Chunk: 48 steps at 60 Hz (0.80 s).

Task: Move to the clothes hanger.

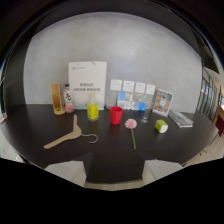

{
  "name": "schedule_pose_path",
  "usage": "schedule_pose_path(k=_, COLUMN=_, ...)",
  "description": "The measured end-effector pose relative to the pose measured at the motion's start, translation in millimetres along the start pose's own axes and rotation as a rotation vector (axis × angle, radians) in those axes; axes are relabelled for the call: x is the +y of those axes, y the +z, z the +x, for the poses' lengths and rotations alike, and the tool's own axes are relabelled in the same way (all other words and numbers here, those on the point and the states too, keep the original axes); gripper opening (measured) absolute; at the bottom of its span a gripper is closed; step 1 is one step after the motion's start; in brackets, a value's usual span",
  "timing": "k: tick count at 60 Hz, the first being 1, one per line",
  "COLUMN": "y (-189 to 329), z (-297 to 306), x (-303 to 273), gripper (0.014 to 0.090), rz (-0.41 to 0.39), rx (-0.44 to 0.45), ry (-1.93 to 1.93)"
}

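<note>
Pale wooden clothes hanger point(65, 135), metal hook, flat on dark table point(115, 160).

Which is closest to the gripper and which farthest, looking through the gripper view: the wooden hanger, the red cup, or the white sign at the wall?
1. Wooden hanger: nearest, lying flat on the dark table, ahead to the left.
2. Red cup: mid-table, upright, roughly centre.
3. White sign: farthest, standing against the wall.
The gripper's fingers cannot be made out.
</note>
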Motion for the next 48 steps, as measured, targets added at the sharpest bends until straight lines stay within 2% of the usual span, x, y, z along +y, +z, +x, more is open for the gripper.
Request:
schedule_pose_path(k=14, y=8, z=-100, x=16, gripper=0.0854, rz=-0.038, rx=-0.079, ry=-0.016)
schedule_pose_path(k=25, y=35, z=-153, x=12, gripper=0.0848, rz=-0.056, rx=-0.111, ry=-0.036)
schedule_pose_path(k=48, y=139, z=-197, x=-12, gripper=0.0852, rz=-0.107, rx=-0.126, ry=-0.012)
